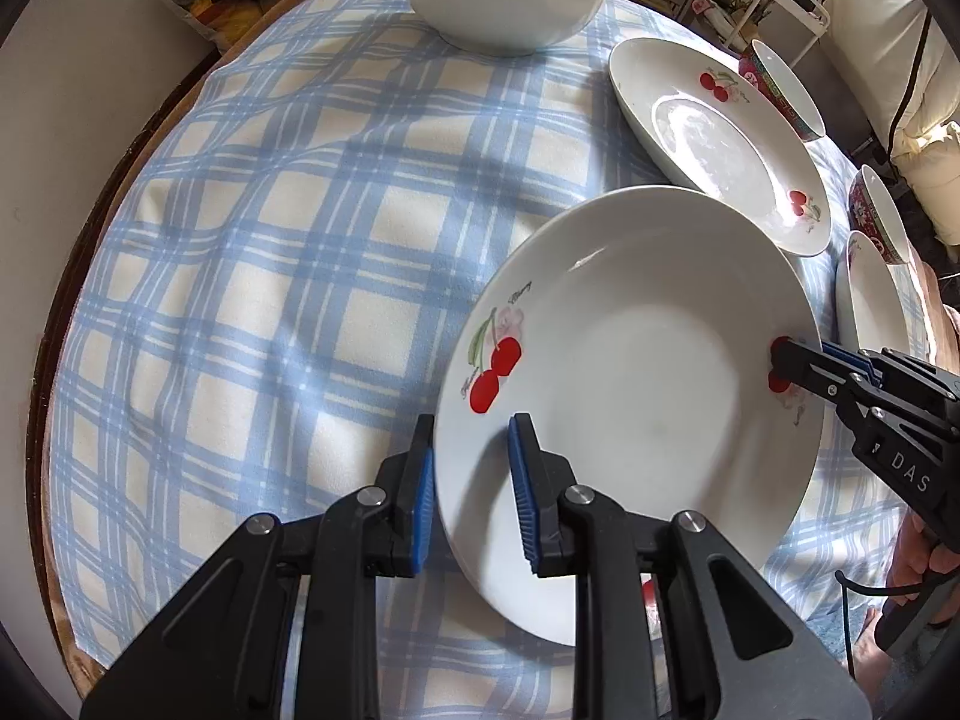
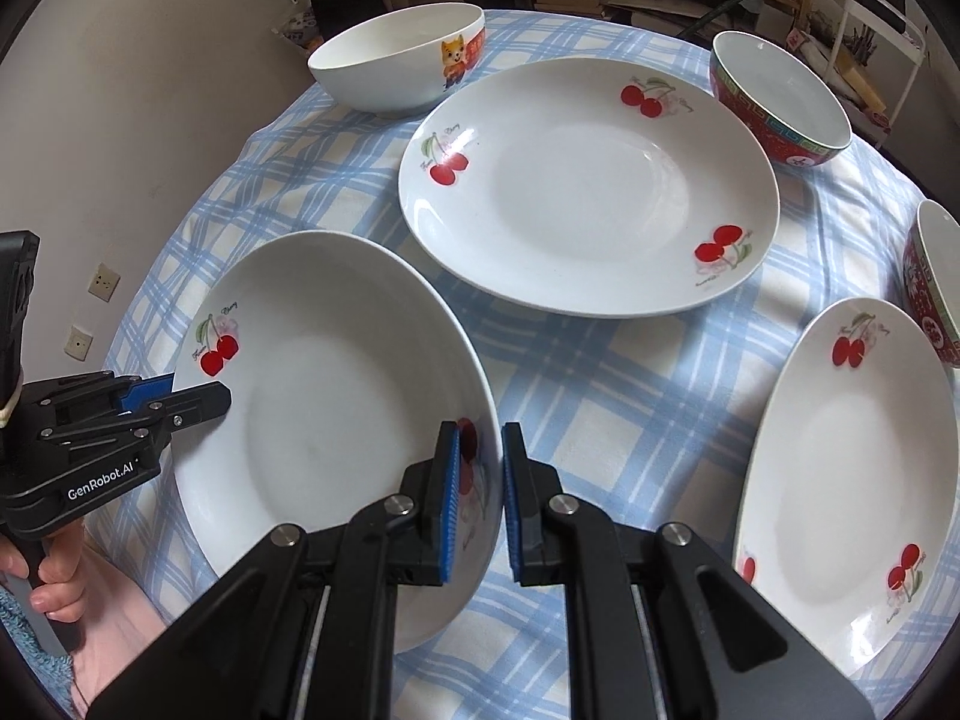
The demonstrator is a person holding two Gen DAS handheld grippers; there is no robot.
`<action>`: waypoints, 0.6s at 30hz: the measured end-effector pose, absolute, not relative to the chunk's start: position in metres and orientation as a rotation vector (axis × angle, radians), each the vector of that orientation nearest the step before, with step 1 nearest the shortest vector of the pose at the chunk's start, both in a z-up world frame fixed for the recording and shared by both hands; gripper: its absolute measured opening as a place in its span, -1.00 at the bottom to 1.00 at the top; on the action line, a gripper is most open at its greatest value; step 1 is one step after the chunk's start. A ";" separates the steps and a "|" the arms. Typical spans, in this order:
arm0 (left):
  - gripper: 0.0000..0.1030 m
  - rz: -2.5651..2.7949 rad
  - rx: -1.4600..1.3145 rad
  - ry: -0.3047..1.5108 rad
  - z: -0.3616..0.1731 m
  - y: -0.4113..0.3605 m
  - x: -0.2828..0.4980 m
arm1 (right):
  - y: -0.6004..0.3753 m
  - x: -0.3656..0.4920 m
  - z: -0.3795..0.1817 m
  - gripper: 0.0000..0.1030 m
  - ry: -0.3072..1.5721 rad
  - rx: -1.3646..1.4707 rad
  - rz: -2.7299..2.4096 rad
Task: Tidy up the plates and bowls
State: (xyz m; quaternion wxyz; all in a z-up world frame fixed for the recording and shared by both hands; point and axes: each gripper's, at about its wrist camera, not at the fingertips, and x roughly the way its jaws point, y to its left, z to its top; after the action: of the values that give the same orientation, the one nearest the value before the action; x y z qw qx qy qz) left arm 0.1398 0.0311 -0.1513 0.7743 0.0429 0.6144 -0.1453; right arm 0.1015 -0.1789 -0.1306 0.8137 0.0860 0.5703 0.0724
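Our left gripper (image 1: pixel 470 498) straddles the near rim of a cherry-print plate (image 1: pixel 630 396), blue pads (image 1: pixel 423 504) a little apart on either side of the rim, not visibly pinching it. Our right gripper (image 2: pixel 480 498) brackets the opposite rim likewise, its pads parted around the edge. The plate tilts above the blue plaid tablecloth (image 1: pixel 270 300). Beyond this plate lies a second cherry plate (image 2: pixel 588 186), a third (image 2: pixel 852 480) to its right, and a fox-print bowl (image 2: pixel 399 60) and red patterned bowl (image 2: pixel 780 99) farther back.
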 end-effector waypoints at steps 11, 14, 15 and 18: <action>-0.53 -0.322 0.108 1.339 -0.162 0.018 0.144 | -0.186 0.098 -0.138 -0.73 1.220 0.173 0.115; -0.54 -0.325 0.116 1.331 -0.161 0.019 0.144 | -0.186 0.098 -0.138 -0.73 1.221 0.179 0.116; -0.53 -0.329 0.114 1.330 -0.161 0.020 0.145 | -0.187 0.097 -0.138 -0.74 1.224 0.188 0.114; -0.54 -0.345 0.100 1.340 -0.162 0.021 0.145 | -0.189 0.094 -0.134 -0.74 1.229 0.204 0.106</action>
State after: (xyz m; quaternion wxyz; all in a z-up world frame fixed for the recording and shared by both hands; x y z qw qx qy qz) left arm 0.1447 0.0212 -0.1625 0.7690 0.0459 0.6175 -0.1591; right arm 0.0944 -0.1893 -0.1336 0.8108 0.0954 0.5754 0.0497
